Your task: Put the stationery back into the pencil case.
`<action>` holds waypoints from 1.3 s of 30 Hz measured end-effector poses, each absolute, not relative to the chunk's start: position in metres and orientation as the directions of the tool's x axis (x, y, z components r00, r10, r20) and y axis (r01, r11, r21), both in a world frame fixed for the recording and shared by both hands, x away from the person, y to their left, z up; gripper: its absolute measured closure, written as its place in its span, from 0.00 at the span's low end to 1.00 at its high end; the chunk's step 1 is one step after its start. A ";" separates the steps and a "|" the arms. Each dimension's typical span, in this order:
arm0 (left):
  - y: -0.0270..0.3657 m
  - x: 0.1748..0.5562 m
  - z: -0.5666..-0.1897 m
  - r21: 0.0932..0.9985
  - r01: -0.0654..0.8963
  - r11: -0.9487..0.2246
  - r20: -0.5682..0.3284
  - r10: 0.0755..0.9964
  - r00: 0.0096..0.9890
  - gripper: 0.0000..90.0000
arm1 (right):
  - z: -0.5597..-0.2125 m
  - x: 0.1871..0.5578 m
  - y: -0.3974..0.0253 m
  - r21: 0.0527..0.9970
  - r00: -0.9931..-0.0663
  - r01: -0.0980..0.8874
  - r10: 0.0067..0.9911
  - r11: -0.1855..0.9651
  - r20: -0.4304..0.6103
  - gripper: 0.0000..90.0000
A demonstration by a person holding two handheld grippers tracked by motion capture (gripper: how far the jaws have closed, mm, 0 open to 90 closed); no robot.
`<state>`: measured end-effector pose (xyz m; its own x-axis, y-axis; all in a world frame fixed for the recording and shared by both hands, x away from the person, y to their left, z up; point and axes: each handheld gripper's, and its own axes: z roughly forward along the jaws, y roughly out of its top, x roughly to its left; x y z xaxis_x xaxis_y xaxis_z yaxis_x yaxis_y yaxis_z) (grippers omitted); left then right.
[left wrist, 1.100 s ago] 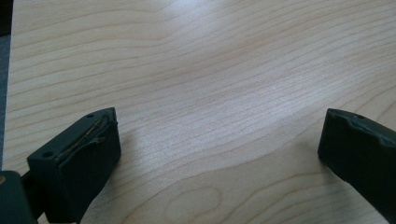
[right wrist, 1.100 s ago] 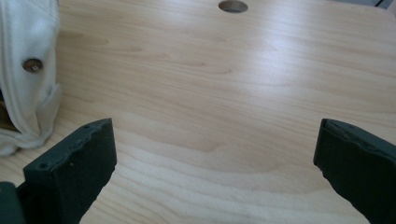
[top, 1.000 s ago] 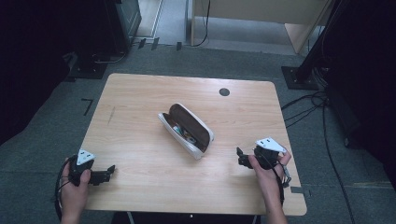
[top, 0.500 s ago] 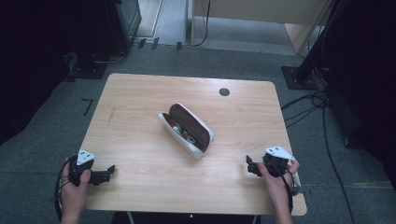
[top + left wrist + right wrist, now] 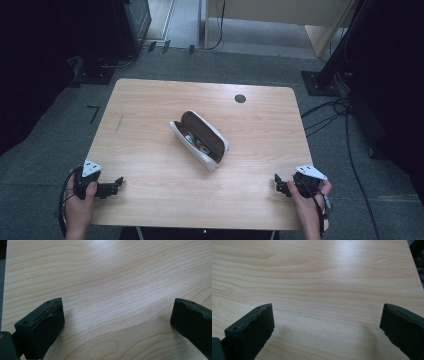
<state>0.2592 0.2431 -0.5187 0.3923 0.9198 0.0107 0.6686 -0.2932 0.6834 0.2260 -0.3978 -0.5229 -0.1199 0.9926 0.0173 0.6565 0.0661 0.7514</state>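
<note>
A lab: lone wooden table (image 5: 150,100), grey carpet (image 5: 60,145), floor cables (image 5: 350,130).

My surface (image 5: 150,145) is pale wood-grain laminate, smooth, with a soft sheen where the light falls. The open glasses case (image 5: 199,139) looks white and smooth outside, with a brown, matt lining inside. My left gripper (image 5: 117,322) and right gripper (image 5: 327,325) both have matt black plastic jaws with slightly ridged edges. The floor (image 5: 60,135) is dull grey carpet, rough-looking
</note>
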 end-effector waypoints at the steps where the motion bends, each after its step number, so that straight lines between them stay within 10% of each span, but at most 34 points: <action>1: 0.243 0.259 -0.519 0.683 0.669 -0.293 0.011 0.920 0.392 0.00 | -0.524 0.224 -0.400 0.748 -0.113 0.661 0.994 0.065 0.014 0.00; 39: 0.243 0.259 -0.519 0.683 0.669 -0.294 0.011 0.920 0.393 0.00 | -0.527 0.211 -0.411 0.708 -0.161 0.700 0.987 0.095 0.026 0.00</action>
